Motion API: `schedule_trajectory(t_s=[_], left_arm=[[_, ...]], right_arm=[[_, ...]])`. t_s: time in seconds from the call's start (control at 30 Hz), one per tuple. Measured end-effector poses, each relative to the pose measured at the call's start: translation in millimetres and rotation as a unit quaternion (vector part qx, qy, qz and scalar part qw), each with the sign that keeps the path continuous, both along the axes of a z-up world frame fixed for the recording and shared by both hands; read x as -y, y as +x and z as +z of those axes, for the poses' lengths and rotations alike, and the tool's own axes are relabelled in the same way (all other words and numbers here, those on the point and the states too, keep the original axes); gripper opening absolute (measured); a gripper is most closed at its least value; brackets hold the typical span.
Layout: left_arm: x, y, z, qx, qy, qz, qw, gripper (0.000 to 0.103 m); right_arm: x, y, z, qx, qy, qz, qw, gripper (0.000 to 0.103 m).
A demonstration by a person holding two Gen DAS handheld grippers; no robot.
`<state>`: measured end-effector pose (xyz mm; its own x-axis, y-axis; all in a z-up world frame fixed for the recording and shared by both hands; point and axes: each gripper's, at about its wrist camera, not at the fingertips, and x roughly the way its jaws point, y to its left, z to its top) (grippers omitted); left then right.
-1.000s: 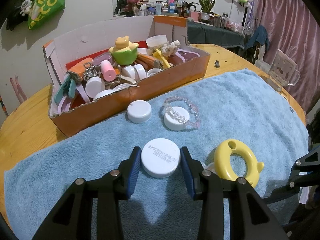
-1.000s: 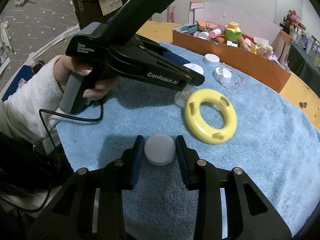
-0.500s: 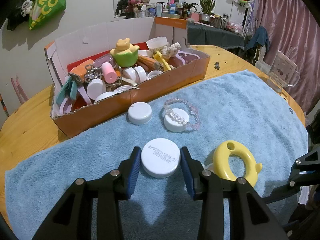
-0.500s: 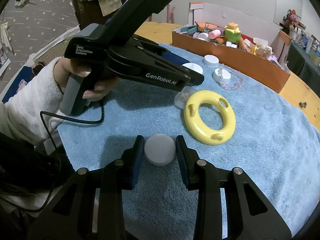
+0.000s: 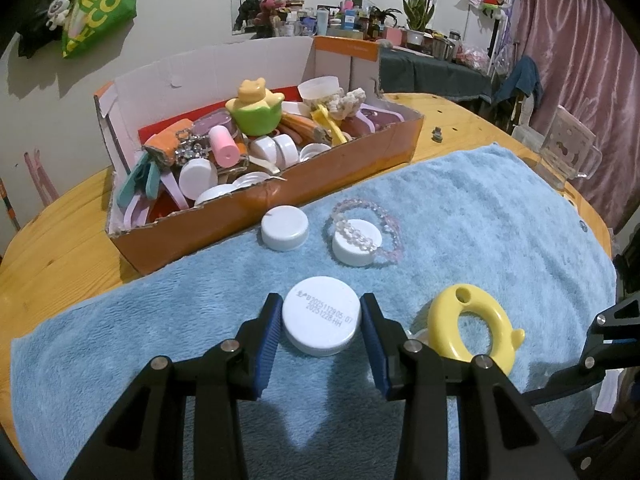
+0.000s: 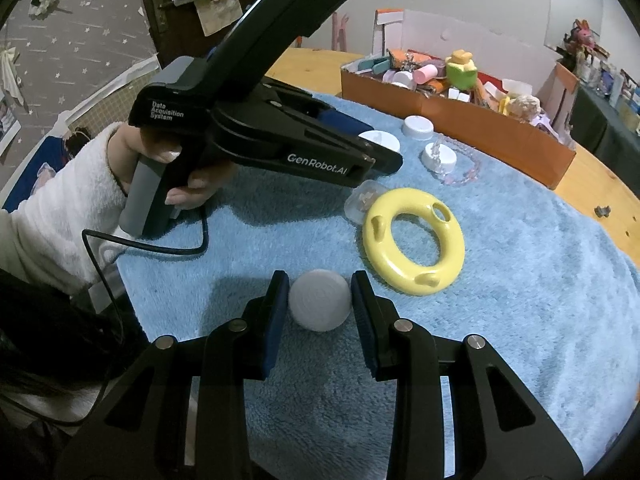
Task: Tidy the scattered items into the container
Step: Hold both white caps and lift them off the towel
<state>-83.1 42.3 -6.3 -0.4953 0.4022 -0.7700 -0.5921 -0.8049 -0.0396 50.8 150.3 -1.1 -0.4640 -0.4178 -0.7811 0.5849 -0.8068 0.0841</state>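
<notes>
My left gripper (image 5: pixel 321 326) is shut on a white printed cap (image 5: pixel 320 320) and holds it just above the blue towel (image 5: pixel 480 216). My right gripper (image 6: pixel 319 300) is shut on a small grey-white round lid (image 6: pixel 319 299) above the towel's near edge. The orange cardboard box (image 5: pixel 248 208), full of toys and caps, stands at the back; it also shows in the right wrist view (image 6: pixel 472 120). On the towel lie a white cap (image 5: pixel 285 227), another white cap (image 5: pixel 356 242) with a bead bracelet (image 5: pixel 384 220) over it, and a yellow ring toy (image 5: pixel 470 330).
A small clear lid (image 6: pixel 362 200) lies beside the yellow ring (image 6: pixel 414 240). The left gripper's body (image 6: pixel 256 120) and the hand holding it fill the left of the right wrist view. A clear plastic jug (image 5: pixel 568 148) stands at the table's right edge.
The left gripper has lifted slightly with the printed cap and moved a little toward the box. The right gripper has barely moved.
</notes>
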Motion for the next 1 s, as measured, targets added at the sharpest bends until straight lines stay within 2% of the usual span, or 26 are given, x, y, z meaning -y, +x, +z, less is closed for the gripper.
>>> schedule_trajectory(t_s=[0.47, 1.0], left_arm=[[1, -1, 1, -0.001, 0.0, 0.003, 1.0, 0.042], [13, 11, 12, -0.007, 0.007, 0.037, 0.9993, 0.042]], right_arm=[[-6, -1, 5, -0.004, 0.0, -0.008, 1.0, 0.031], [-14, -2, 13, -0.014, -0.003, -0.021, 1.0, 0.031]])
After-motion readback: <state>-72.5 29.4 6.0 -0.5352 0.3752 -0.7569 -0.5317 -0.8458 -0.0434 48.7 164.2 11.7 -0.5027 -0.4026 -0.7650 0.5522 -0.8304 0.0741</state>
